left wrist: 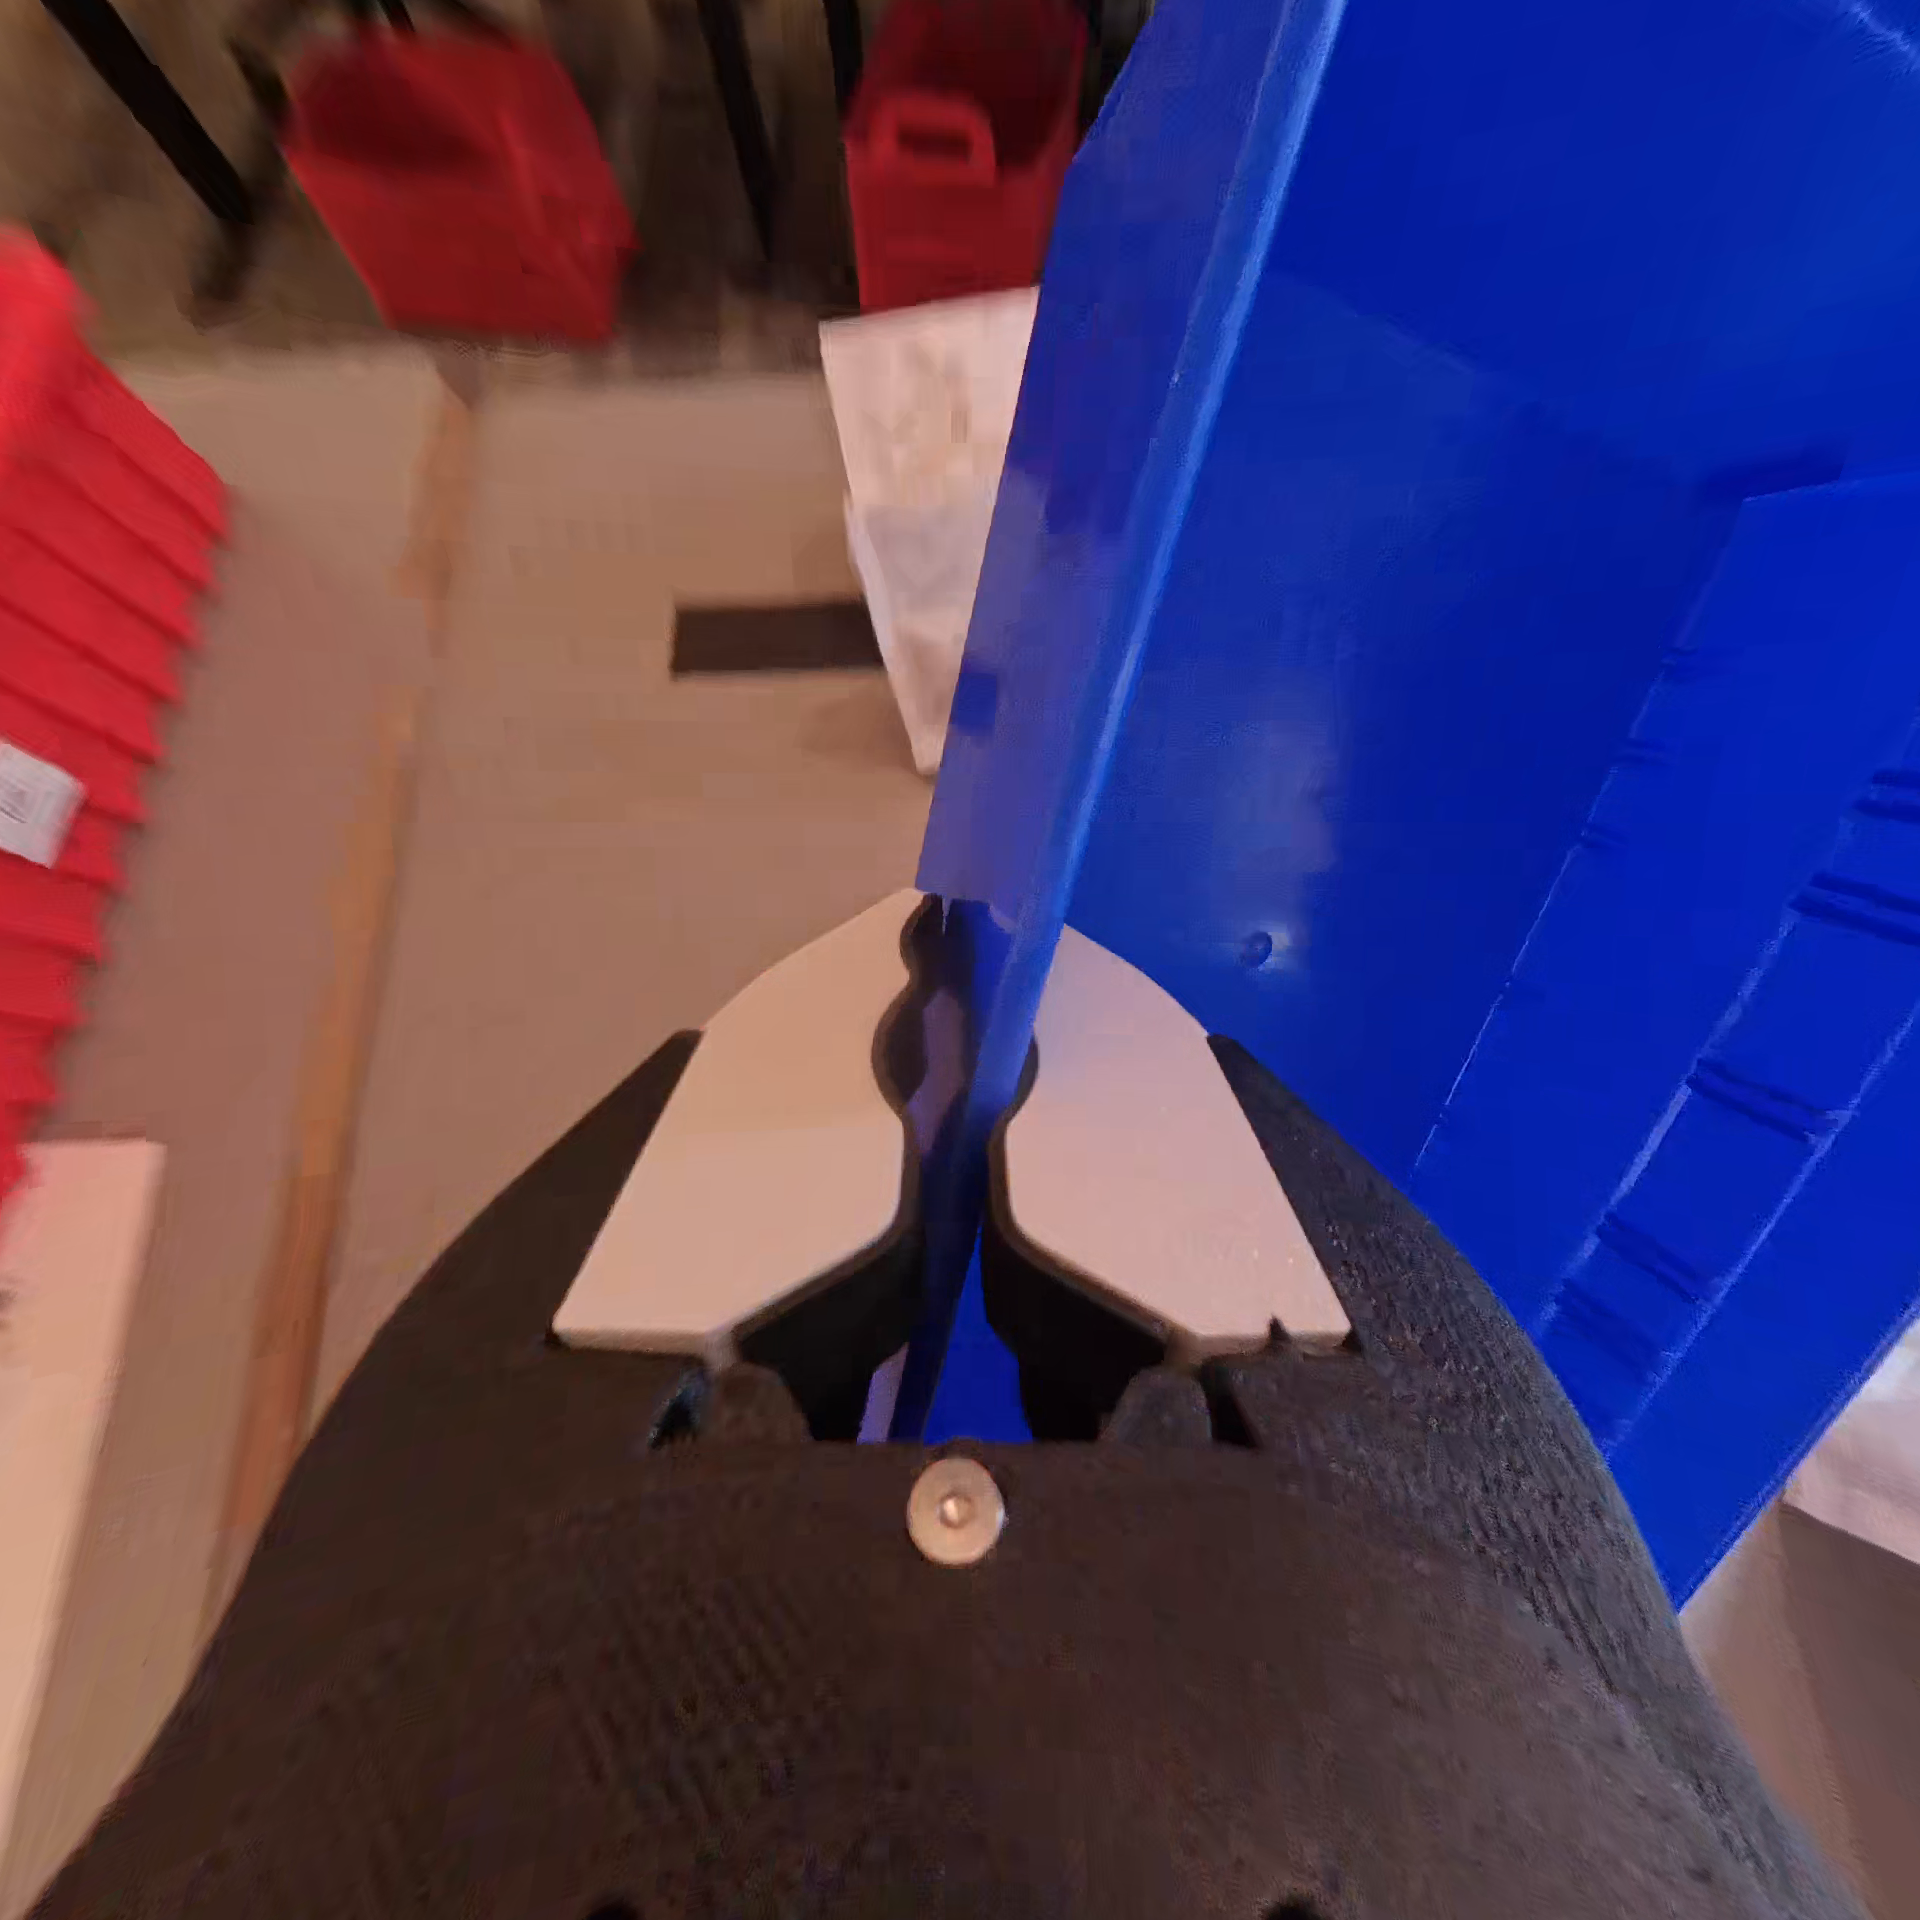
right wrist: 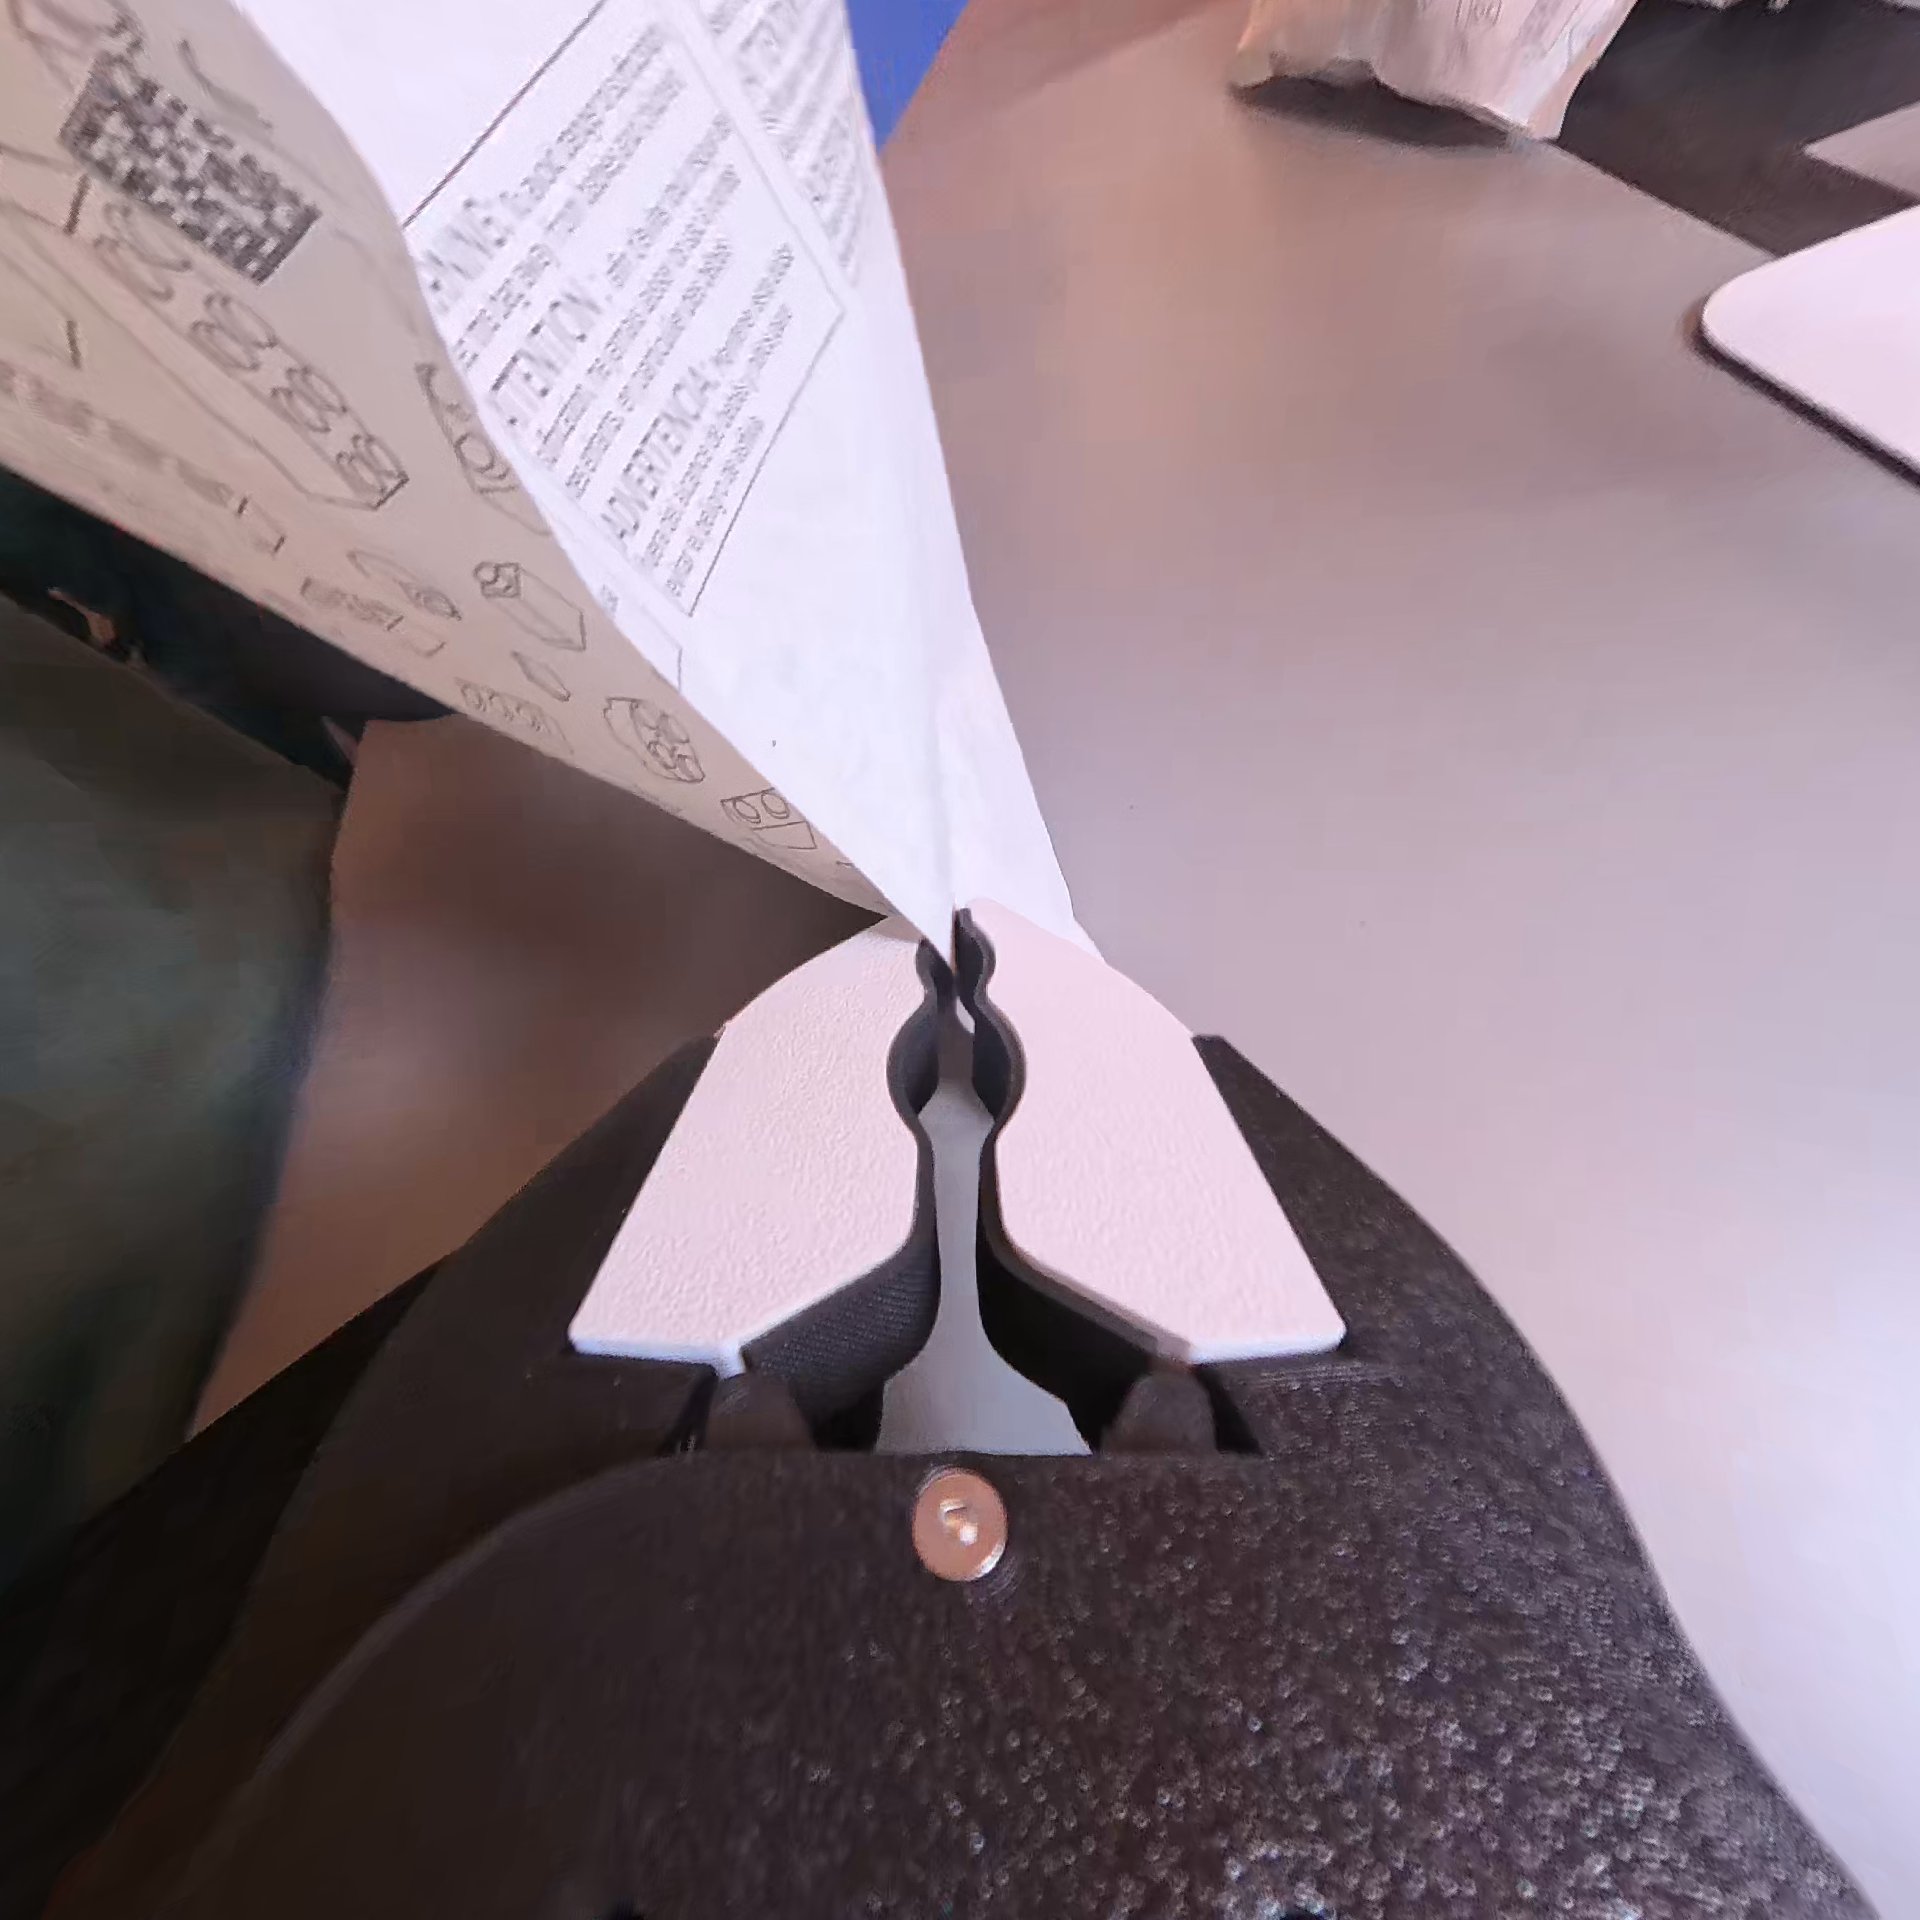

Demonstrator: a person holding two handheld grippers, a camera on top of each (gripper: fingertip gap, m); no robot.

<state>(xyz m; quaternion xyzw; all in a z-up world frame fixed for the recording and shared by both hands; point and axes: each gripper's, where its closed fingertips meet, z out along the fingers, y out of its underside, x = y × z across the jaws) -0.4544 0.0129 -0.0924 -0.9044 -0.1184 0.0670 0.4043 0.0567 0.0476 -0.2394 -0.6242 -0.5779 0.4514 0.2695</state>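
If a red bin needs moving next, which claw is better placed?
Neither is free: left claw clamps the blue bin wall, right claw pinches the printed paper bag. Left, marginally: the red bins show only in its view.

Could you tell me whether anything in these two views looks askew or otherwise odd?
Yes: the blue plastic bin is tipped steeply, held by its thin wall in the left gripper. The white printed paper bag hangs twisted from one pinched edge in the right gripper. Nothing looks spilled or damaged.
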